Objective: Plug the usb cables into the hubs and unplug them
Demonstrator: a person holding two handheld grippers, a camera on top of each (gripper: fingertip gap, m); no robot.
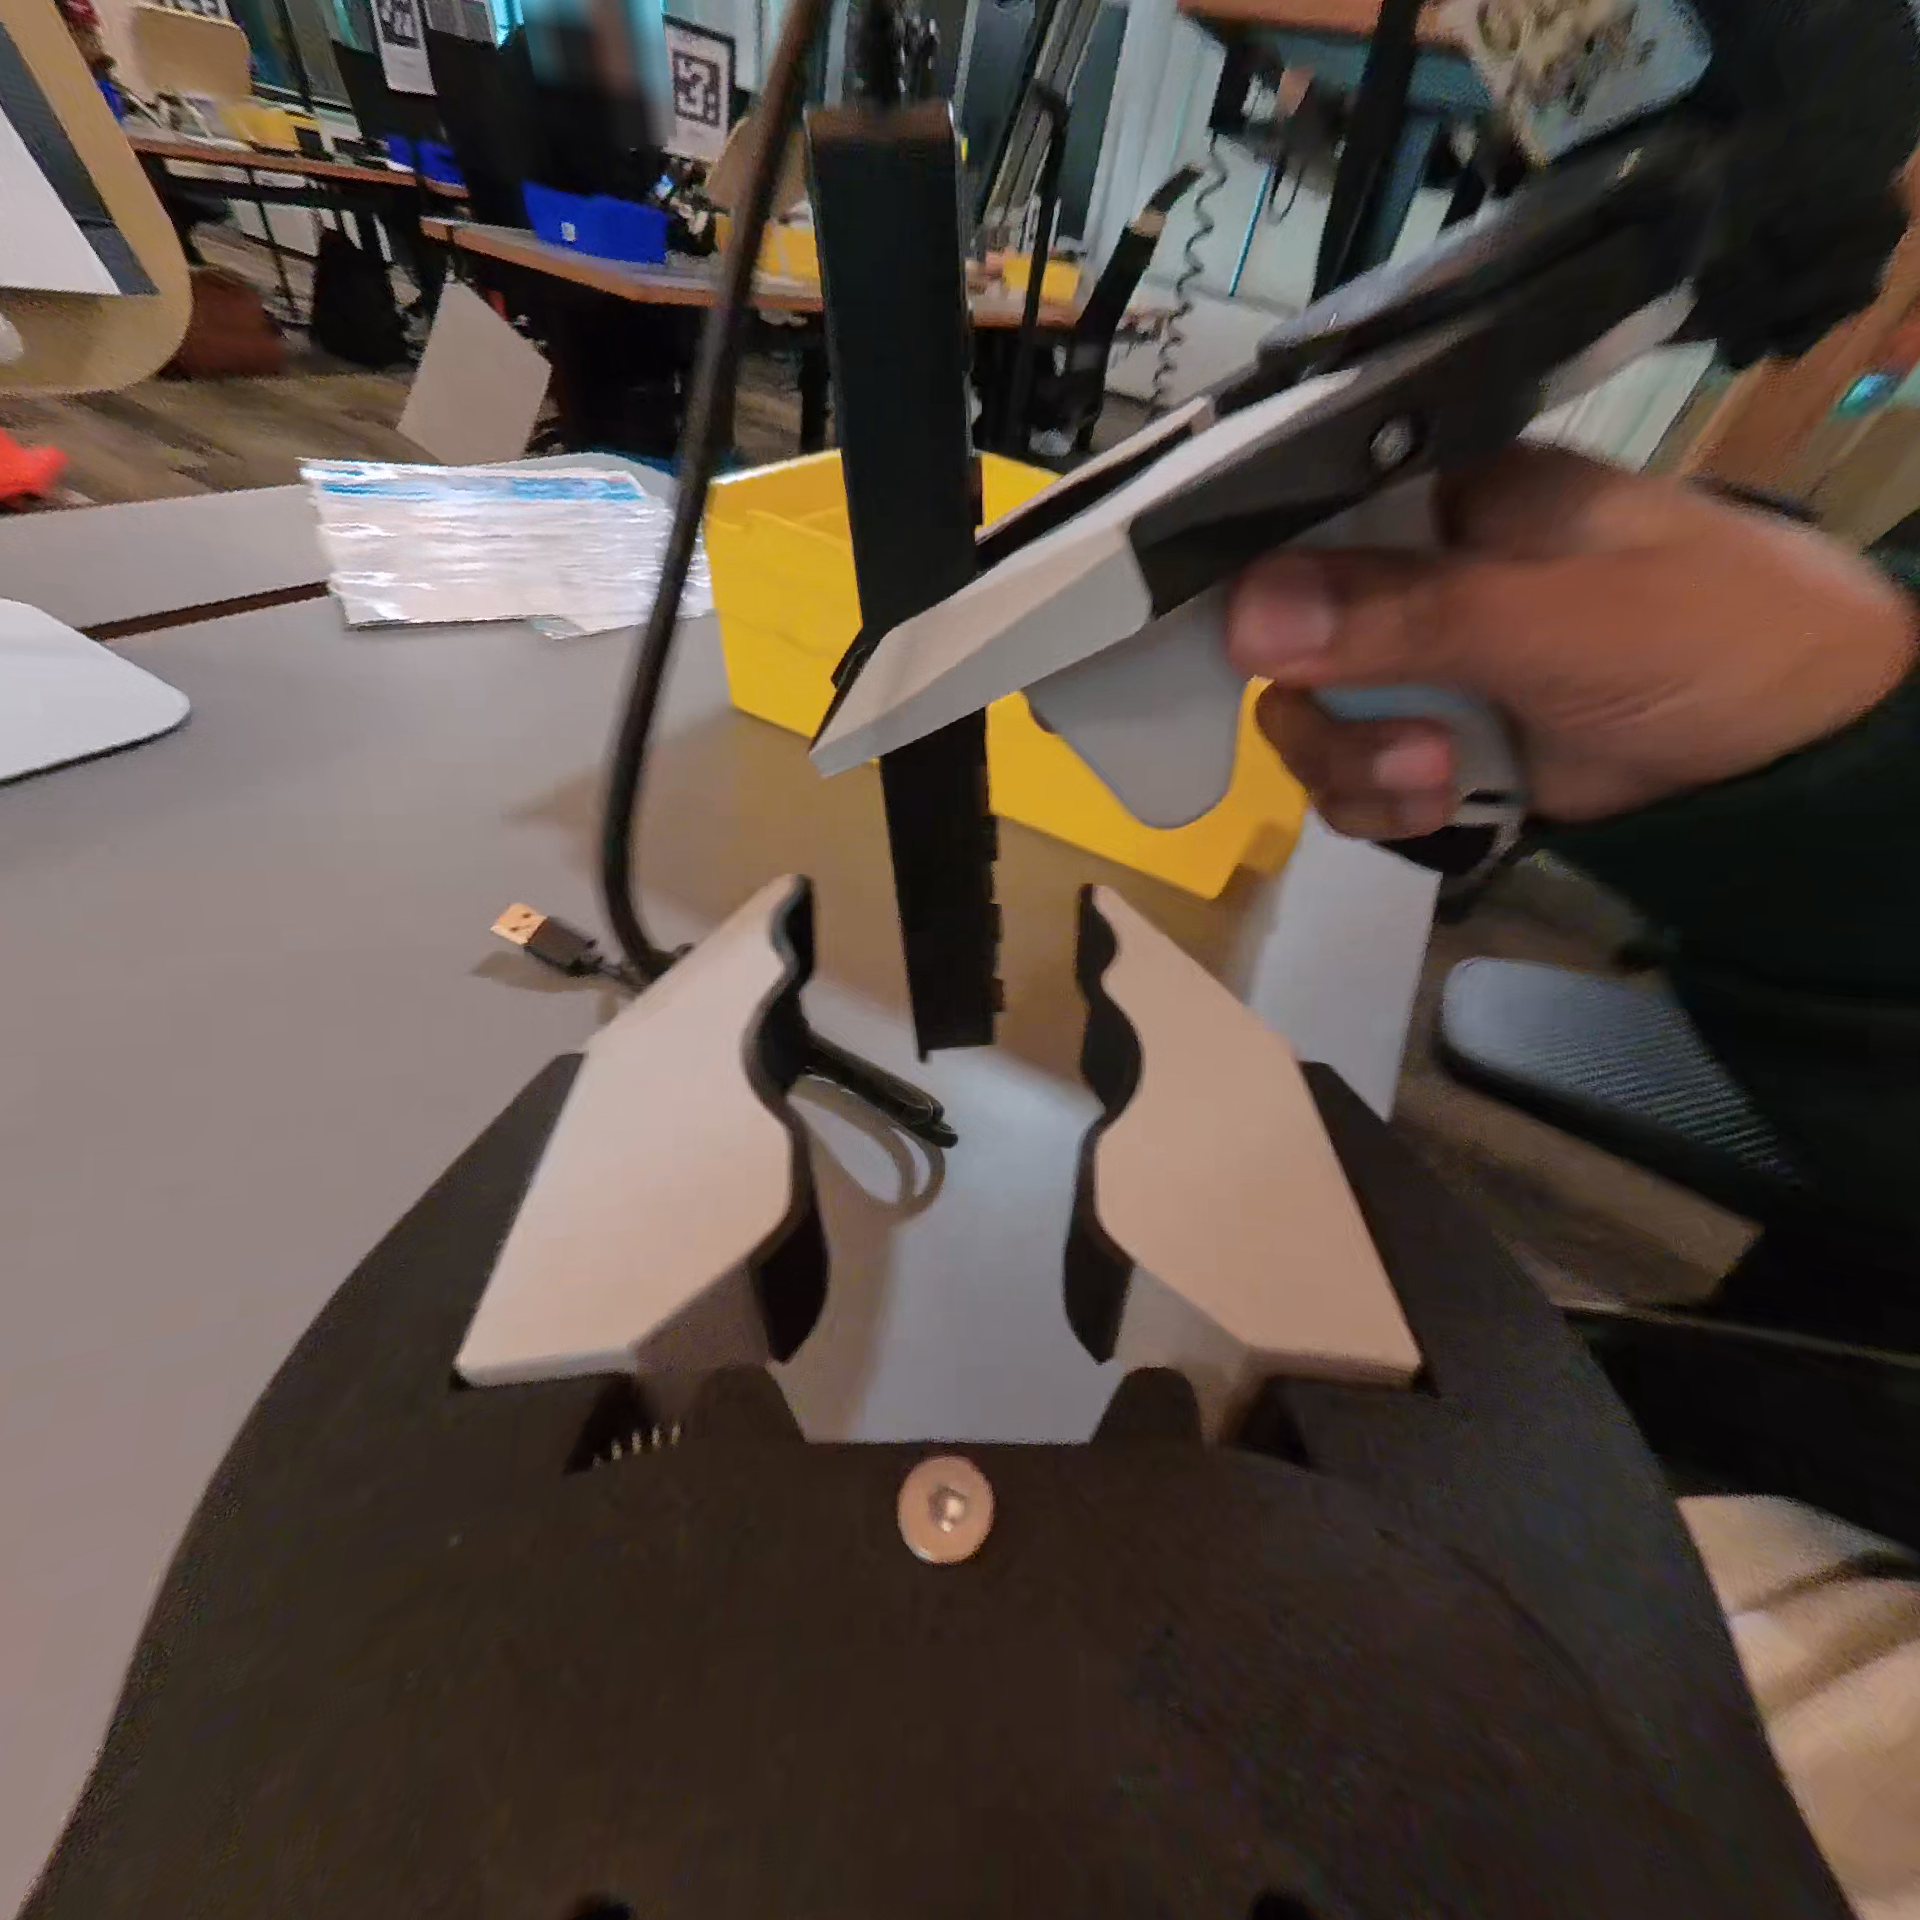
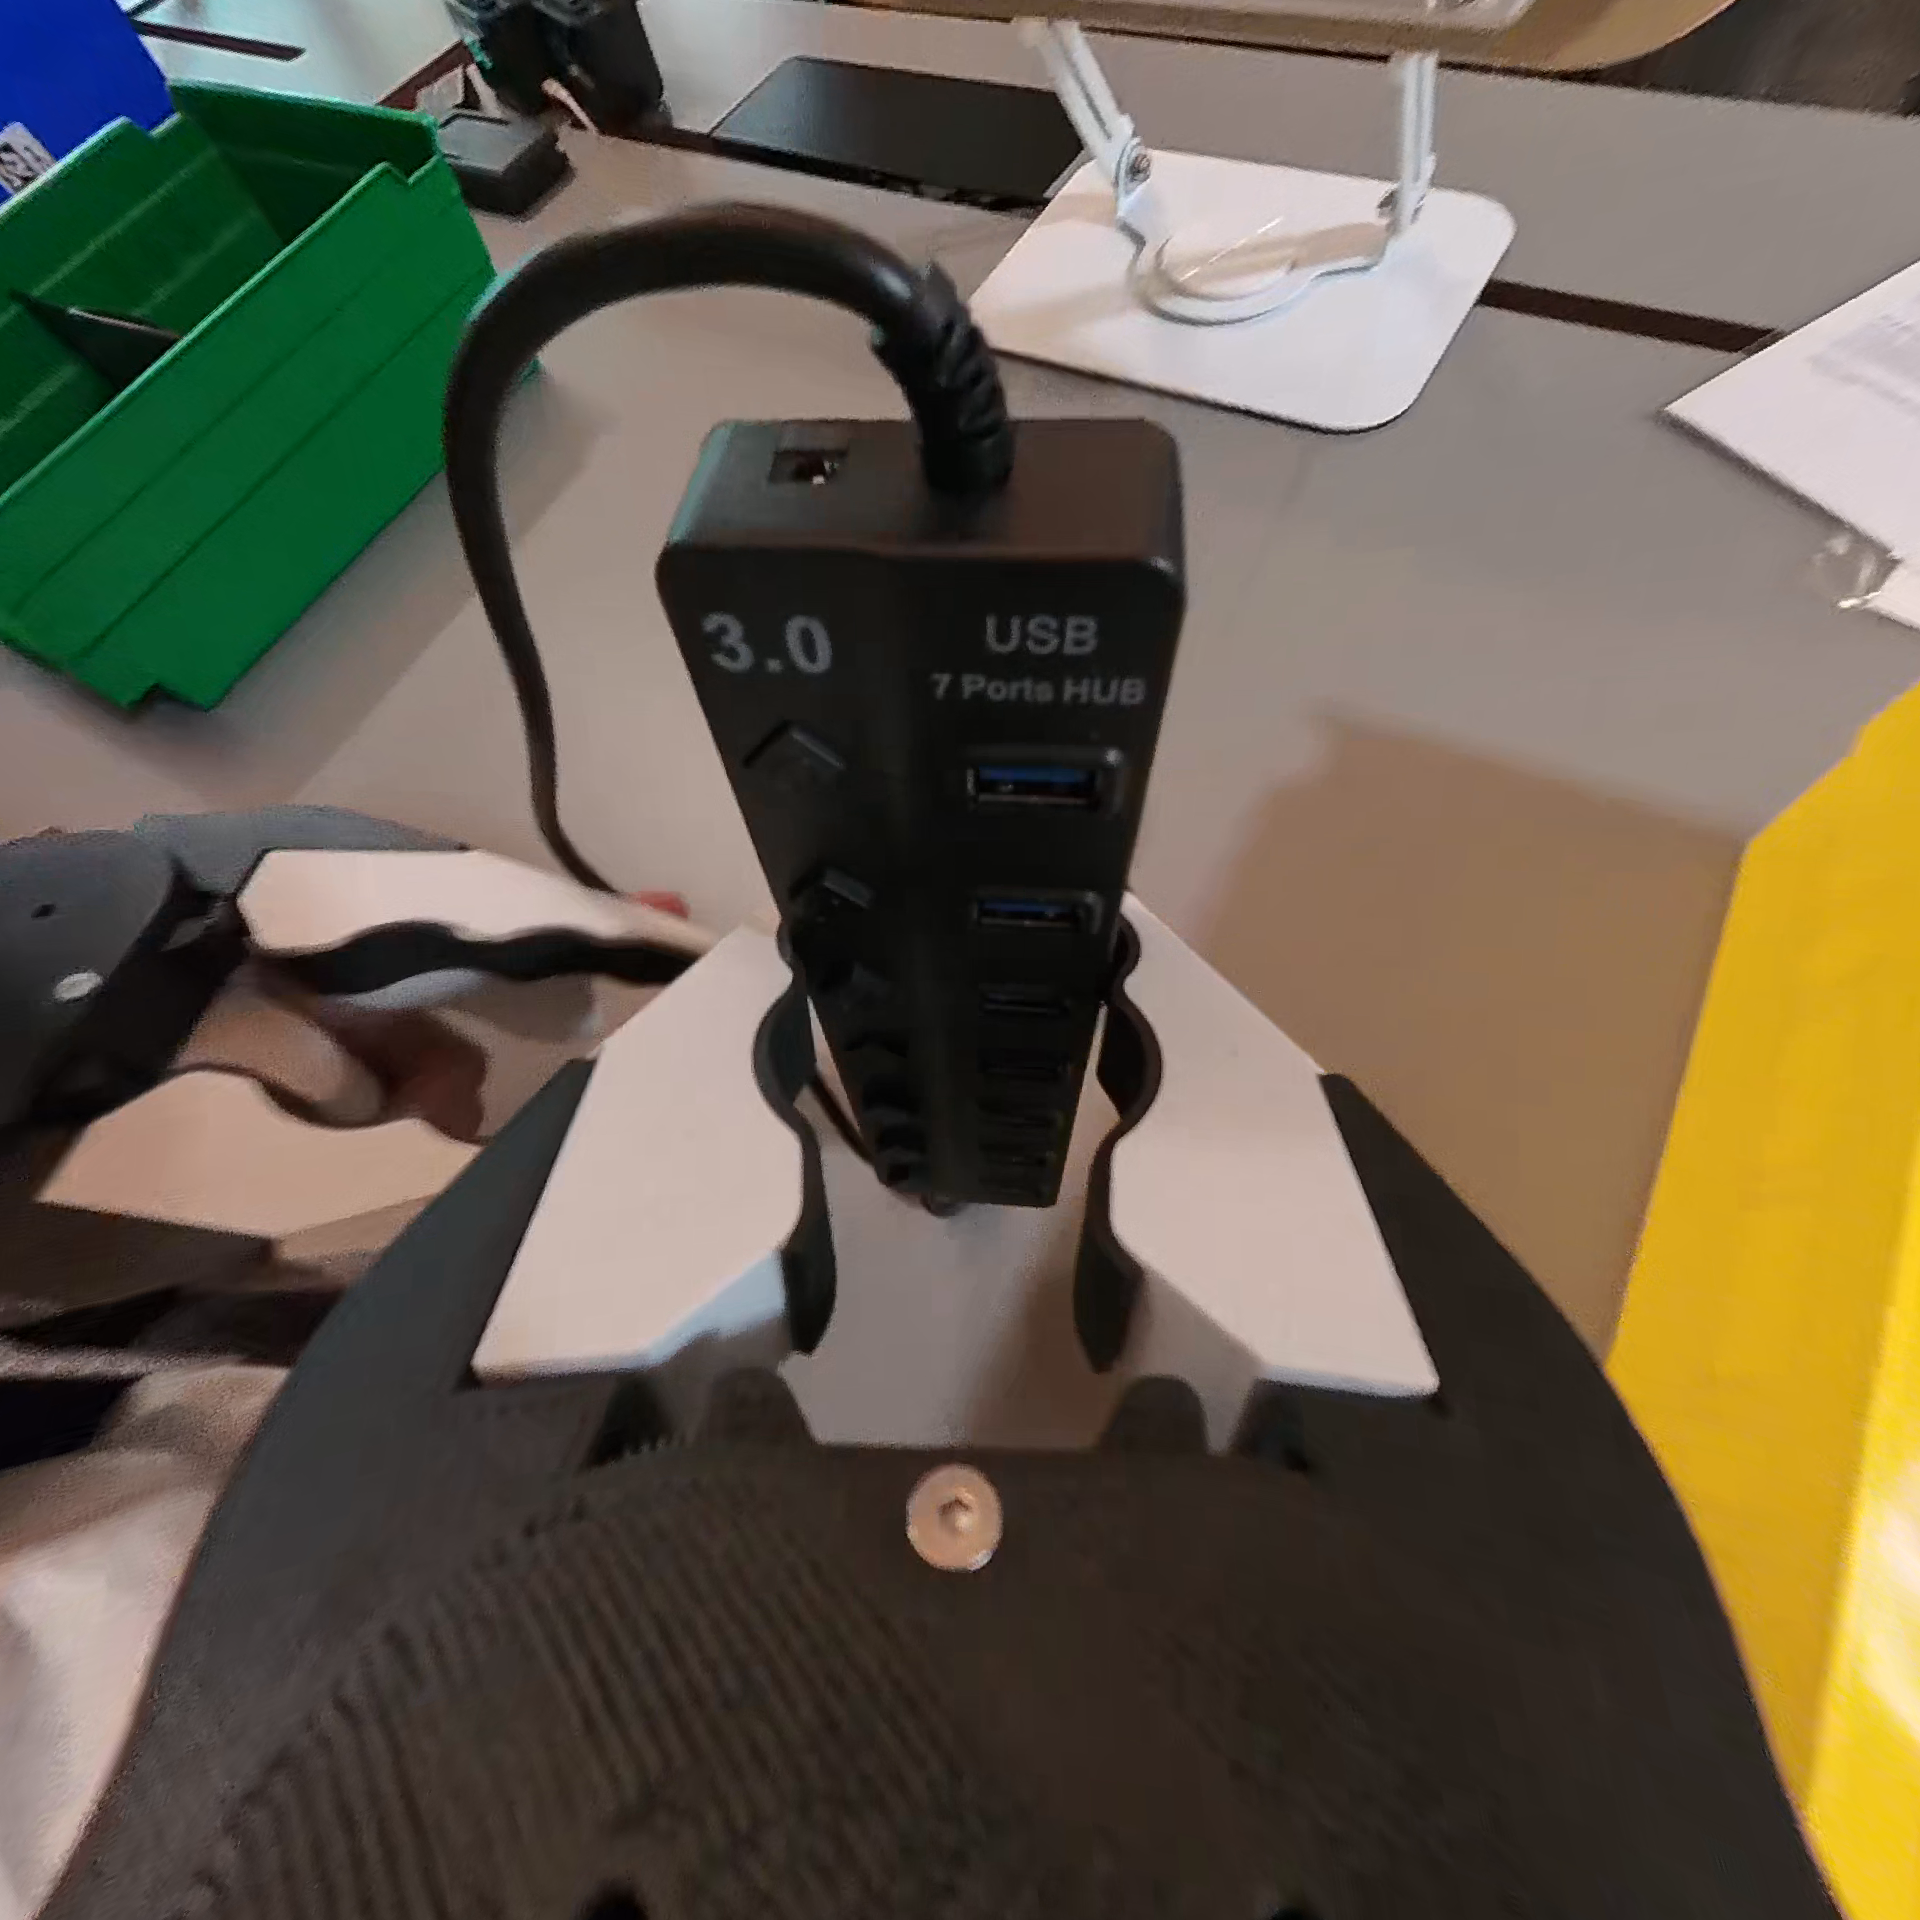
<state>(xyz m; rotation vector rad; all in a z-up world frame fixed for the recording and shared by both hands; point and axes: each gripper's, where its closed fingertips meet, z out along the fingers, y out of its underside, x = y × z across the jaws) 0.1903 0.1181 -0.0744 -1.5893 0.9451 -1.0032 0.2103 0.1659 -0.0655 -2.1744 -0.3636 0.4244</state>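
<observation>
A black USB hub (image 2: 925, 623) with a row of ports and switches hangs upright. My right gripper (image 2: 956, 935) is shut on its lower part. In the left wrist view the hub (image 1: 894, 416) is held above the grey table (image 1: 260, 987) by the right gripper (image 1: 914, 623), which reaches in from the upper right. My left gripper (image 1: 940, 904) is open, with the hub's lower end between its fingertips and not touching them. The hub's thick black cable (image 1: 665, 623) runs down to a USB plug (image 1: 530, 928) lying on the table. Another thin black cable (image 1: 883, 1101) lies under the left gripper's fingers.
A yellow bin (image 1: 779, 603) stands behind the hub and at the right in the right wrist view (image 2: 1766, 1247). A green bin (image 2: 208, 364) is at the left, a white stand base (image 2: 1247, 301) behind. A plastic-wrapped packet (image 1: 488, 540) and an office chair (image 1: 1610, 1070) are nearby.
</observation>
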